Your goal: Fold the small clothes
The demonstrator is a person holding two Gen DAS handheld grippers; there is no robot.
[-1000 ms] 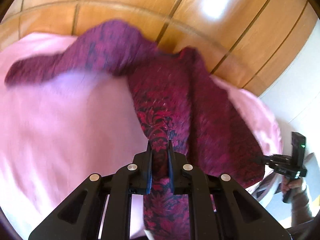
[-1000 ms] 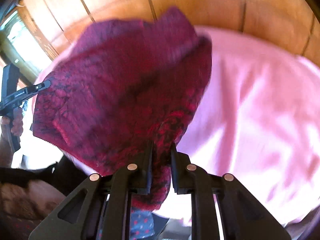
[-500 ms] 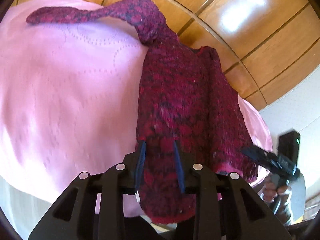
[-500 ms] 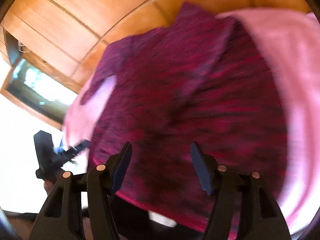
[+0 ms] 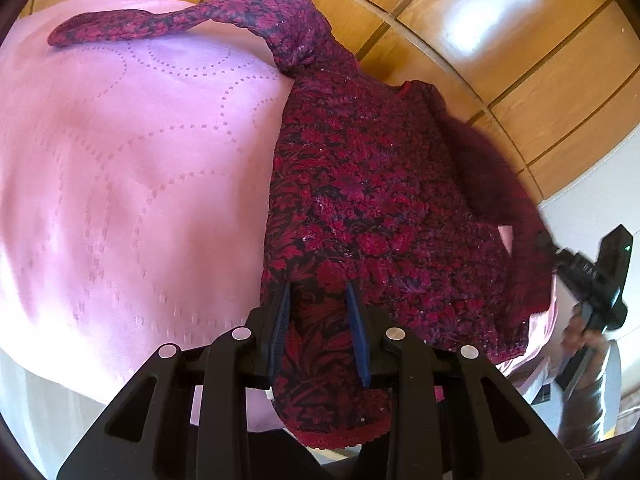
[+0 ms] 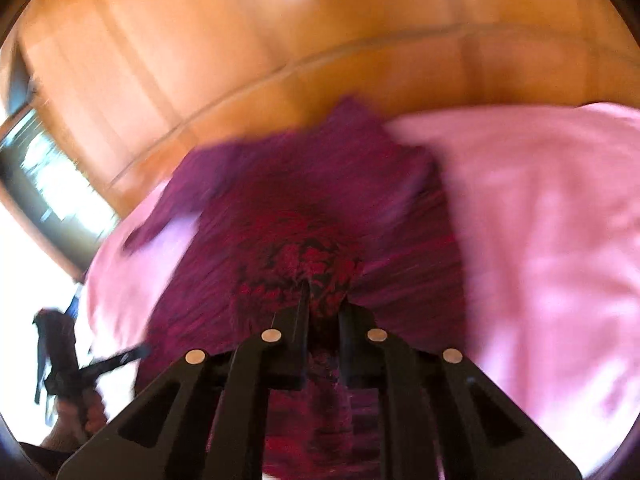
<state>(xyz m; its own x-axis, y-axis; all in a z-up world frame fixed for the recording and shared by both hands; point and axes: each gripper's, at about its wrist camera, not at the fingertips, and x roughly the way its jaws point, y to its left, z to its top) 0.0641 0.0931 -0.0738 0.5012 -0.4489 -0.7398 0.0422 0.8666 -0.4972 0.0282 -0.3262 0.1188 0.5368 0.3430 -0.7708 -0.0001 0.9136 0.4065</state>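
A dark red floral knit sweater lies on a pink quilted cover, one sleeve stretched out to the far left. My left gripper is open over the hem, its blue pads apart with flat cloth between them. In the blurred right wrist view my right gripper has its jaws closing tight on a bunch of the sweater. Seen from the left wrist, the right gripper pulls a blurred fold up at the sweater's right side.
A glossy wooden panel wall runs behind the pink cover. A hand holds the right gripper at the cover's right edge. The left gripper and its hand show at the lower left. A bright window is at left.
My left gripper let go of the hem, which now lies flat under it. My right gripper opened wide, then shut again on the sweater's side and is moving fast with it.
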